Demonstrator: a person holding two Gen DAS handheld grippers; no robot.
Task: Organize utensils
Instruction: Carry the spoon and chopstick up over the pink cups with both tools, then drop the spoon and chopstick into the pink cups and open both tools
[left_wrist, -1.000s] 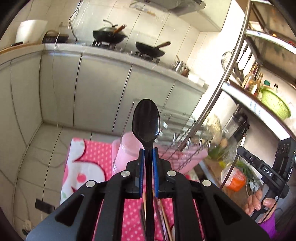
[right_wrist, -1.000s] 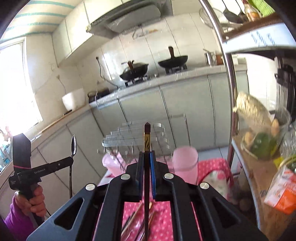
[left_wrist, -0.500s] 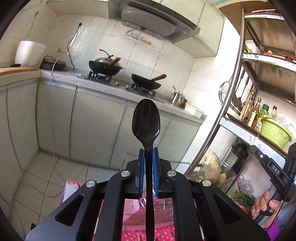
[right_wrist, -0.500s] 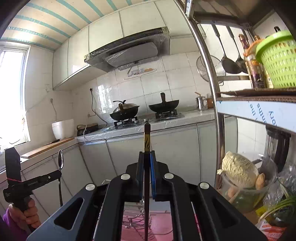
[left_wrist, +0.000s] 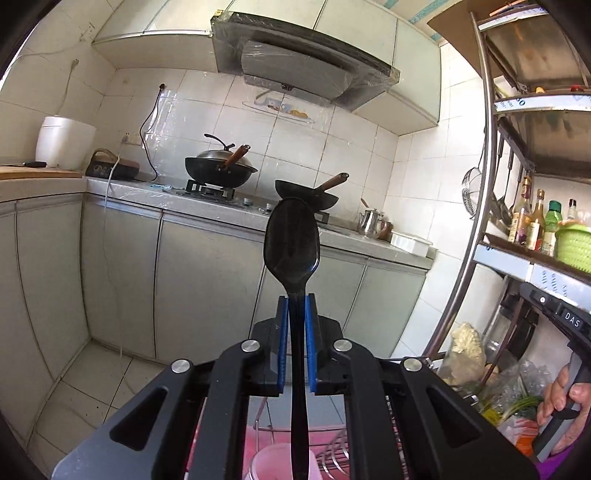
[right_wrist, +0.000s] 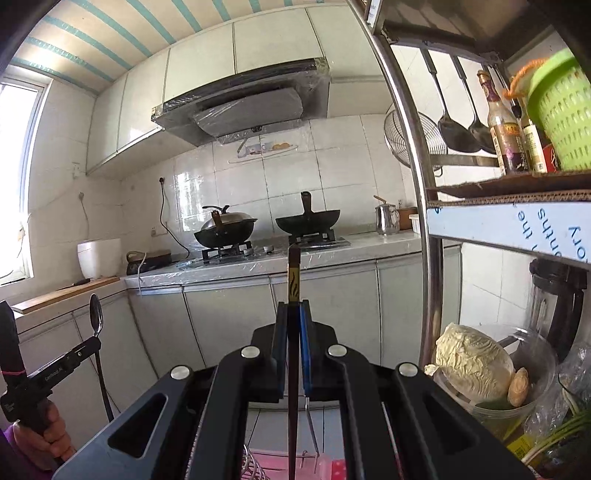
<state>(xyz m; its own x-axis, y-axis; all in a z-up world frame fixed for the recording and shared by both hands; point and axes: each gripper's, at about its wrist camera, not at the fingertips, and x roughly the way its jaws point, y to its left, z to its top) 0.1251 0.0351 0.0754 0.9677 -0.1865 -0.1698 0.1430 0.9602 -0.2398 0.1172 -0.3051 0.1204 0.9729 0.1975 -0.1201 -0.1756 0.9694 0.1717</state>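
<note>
Left wrist view: left tool (left_wrist: 295, 314) clamps a black spoon (left_wrist: 291, 236); only the right wrist view shows the right tool (right_wrist: 294, 317) pinching a dark chopstick (right_wrist: 294, 273).

You faced a stove where a lidded wok (left_wrist: 220, 170) and an open wok (right_wrist: 308, 220) sat, a white rice cooker (left_wrist: 65, 142) left, a green basket (right_wrist: 561, 122) shelved right.
</note>
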